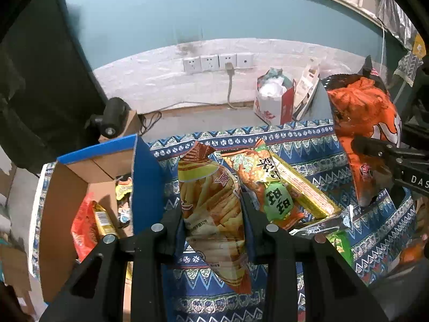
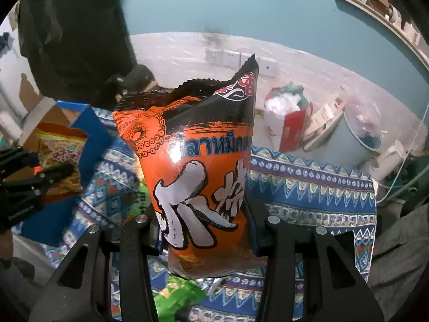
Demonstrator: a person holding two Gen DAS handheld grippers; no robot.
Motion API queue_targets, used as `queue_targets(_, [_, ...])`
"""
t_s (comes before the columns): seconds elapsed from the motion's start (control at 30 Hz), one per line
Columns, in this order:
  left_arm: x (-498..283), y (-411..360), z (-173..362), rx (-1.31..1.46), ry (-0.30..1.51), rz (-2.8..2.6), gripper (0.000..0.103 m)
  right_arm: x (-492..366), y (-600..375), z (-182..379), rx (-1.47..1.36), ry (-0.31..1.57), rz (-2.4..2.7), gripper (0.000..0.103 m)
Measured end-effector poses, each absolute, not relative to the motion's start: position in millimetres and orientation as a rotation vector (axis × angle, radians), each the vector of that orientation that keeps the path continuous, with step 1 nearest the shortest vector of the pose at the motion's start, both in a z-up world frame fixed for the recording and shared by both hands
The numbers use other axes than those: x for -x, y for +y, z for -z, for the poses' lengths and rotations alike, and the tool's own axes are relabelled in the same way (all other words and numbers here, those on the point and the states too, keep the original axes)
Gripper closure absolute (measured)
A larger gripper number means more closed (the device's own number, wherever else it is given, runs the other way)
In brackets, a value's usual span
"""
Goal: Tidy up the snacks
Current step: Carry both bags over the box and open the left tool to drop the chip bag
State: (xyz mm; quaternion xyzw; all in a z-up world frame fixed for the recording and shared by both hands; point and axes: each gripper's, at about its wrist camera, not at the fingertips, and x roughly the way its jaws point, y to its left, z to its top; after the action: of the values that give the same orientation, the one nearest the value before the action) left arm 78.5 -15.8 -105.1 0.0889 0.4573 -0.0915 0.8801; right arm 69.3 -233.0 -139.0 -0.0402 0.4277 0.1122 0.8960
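While a few packets already sit inside the cardboard box (image 1: 80, 187) off to the left of the left hand-held gripper (image 1: 213, 214), the sorting looks only partly done: several snacks lie loose on the patterned cloth over the tabletop (image 1: 308, 134), among them a green-labelled packet (image 1: 278, 201) and a yellow box (image 1: 303, 187) just ahead and right of that gripper. Its jaws are clamped on a fries bag (image 1: 211, 209), which hangs between its fingers. The right hand-held gripper (image 2: 206, 222) is likewise closed on an orange squid-snack bag (image 2: 198, 161), which stands upright between its jaws and clear of the cloth, with a green packet (image 2: 177, 297) lying below it.
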Motion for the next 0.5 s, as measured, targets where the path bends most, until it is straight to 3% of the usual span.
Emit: queue_targets(0.5, [-45,7,66,-0.200,0.858,0.160,0.067,-48,-198,103,0.071,0.819,-0.322,0.059])
